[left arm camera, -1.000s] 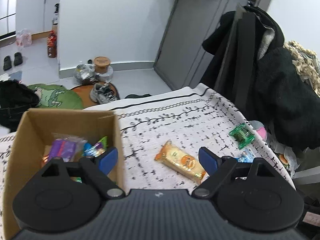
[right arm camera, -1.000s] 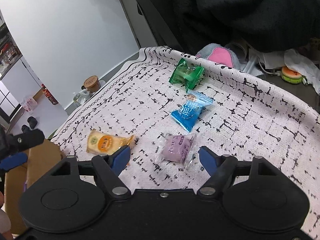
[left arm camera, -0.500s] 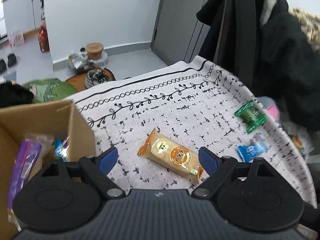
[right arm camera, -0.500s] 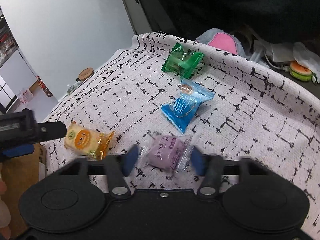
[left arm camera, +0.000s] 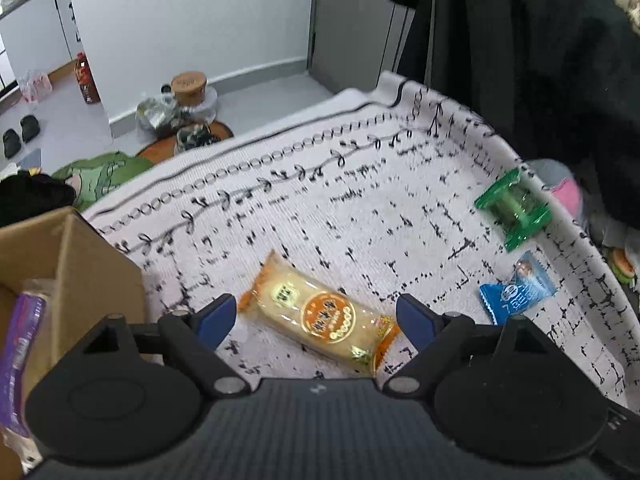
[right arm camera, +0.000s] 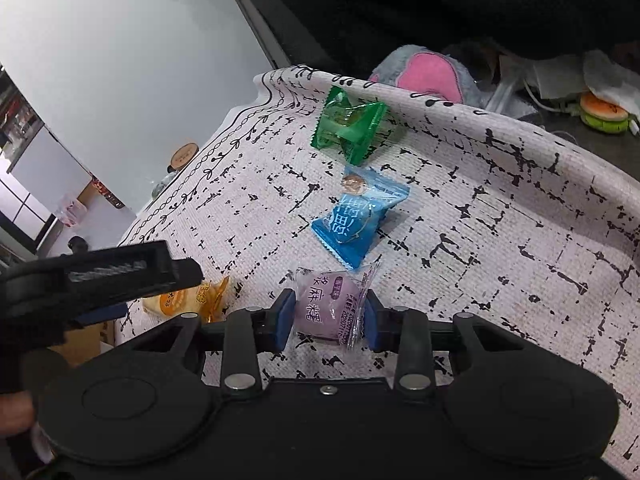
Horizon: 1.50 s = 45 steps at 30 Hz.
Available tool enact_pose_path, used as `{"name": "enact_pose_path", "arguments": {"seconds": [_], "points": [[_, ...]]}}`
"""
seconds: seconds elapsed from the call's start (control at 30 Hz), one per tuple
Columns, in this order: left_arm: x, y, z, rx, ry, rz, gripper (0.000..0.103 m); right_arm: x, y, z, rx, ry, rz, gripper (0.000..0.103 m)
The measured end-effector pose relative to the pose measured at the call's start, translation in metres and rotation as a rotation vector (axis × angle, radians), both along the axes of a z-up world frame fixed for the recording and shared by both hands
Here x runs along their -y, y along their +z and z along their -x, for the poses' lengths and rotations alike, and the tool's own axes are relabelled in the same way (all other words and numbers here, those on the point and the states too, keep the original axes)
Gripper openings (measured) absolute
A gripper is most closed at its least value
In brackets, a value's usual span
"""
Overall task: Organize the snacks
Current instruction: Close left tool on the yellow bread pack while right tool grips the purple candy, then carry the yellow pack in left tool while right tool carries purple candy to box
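My left gripper (left arm camera: 316, 316) is open, its fingers on either side of an orange-wrapped cake bar (left arm camera: 320, 314) lying on the patterned tablecloth (left arm camera: 360, 184). The cardboard box (left arm camera: 76, 264) with a purple packet (left arm camera: 20, 344) inside stands at its left. My right gripper (right arm camera: 329, 318) is shut on a purple mochi packet (right arm camera: 328, 304) resting on the cloth. A blue snack packet (right arm camera: 358, 218) and a green candy packet (right arm camera: 350, 128) lie beyond it; both also show in the left wrist view, the blue packet (left arm camera: 516, 294) and the green packet (left arm camera: 512, 208). The left gripper's finger (right arm camera: 120, 276) shows over the orange bar (right arm camera: 188, 298).
The table edge curves round at the right, with a pink-and-grey plush (right arm camera: 424, 76), cables and a burger toy (right arm camera: 604, 114) beyond. Dark coats (left arm camera: 520, 60) hang behind the table. Floor clutter, a jar (left arm camera: 188, 86) and shoes lie past the far edge.
My left gripper swung right from over the box to straddle the orange bar. My right gripper moved forward and closed its jaws on the purple packet.
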<state>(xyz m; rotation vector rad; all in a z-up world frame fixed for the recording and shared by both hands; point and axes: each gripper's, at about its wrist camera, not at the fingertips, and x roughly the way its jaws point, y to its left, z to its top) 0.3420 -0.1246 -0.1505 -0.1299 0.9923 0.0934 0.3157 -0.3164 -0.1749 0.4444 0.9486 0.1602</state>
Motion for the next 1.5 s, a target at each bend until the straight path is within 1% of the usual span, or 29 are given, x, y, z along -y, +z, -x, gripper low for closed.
{"name": "enact_pose_path", "arguments": {"seconds": [0.2,0.33,0.43,0.5,0.53,0.6,0.63,0.67,0.73,0.83,1.0,1.07,1.27,1.5], "points": [[0.010,-0.013,-0.011,0.000,0.040,-0.091,0.086,0.008,-0.002,-0.003,-0.021,-0.017,-0.038,0.035],[0.014,-0.019,-0.015,-0.035,0.031,-0.123,0.086,0.008,-0.002,-0.003,-0.026,-0.019,-0.048,0.035],[0.014,-0.025,-0.010,-0.068,0.023,-0.118,0.085,0.007,-0.002,-0.002,-0.026,-0.013,-0.045,0.035],[0.011,-0.030,-0.008,-0.093,0.027,-0.095,0.079,0.008,-0.002,-0.002,-0.028,-0.009,-0.041,0.035],[0.010,-0.031,-0.008,-0.093,0.028,-0.076,0.072,0.007,-0.002,-0.002,-0.028,-0.009,-0.039,0.035],[0.009,-0.030,-0.006,-0.082,0.027,-0.056,0.057,0.006,0.000,-0.001,-0.021,-0.005,-0.028,0.035],[0.009,-0.028,-0.005,-0.077,0.015,-0.054,0.042,0.004,0.000,0.000,-0.018,-0.002,-0.023,0.035],[0.009,-0.027,-0.004,-0.077,0.006,-0.046,0.034,0.004,0.001,0.000,-0.017,-0.001,-0.022,0.035],[0.006,-0.025,-0.001,-0.081,-0.012,-0.030,0.034,0.002,0.004,0.000,-0.013,0.002,-0.026,0.035],[0.006,-0.015,0.009,-0.042,-0.060,-0.064,0.034,-0.003,0.009,0.002,0.005,0.003,-0.016,0.035],[0.001,0.000,0.018,-0.014,-0.101,-0.024,0.034,-0.010,0.021,0.005,0.050,0.010,-0.018,0.035],[-0.002,0.006,0.023,-0.001,-0.107,-0.007,0.034,-0.015,0.027,0.008,0.076,0.016,-0.001,0.035],[-0.015,0.022,0.039,0.041,-0.106,0.033,0.034,-0.026,0.040,0.013,0.101,0.011,0.035,0.034],[-0.029,0.043,0.052,0.095,-0.093,0.092,0.034,-0.041,0.065,0.027,0.161,0.004,0.088,0.034]]}}
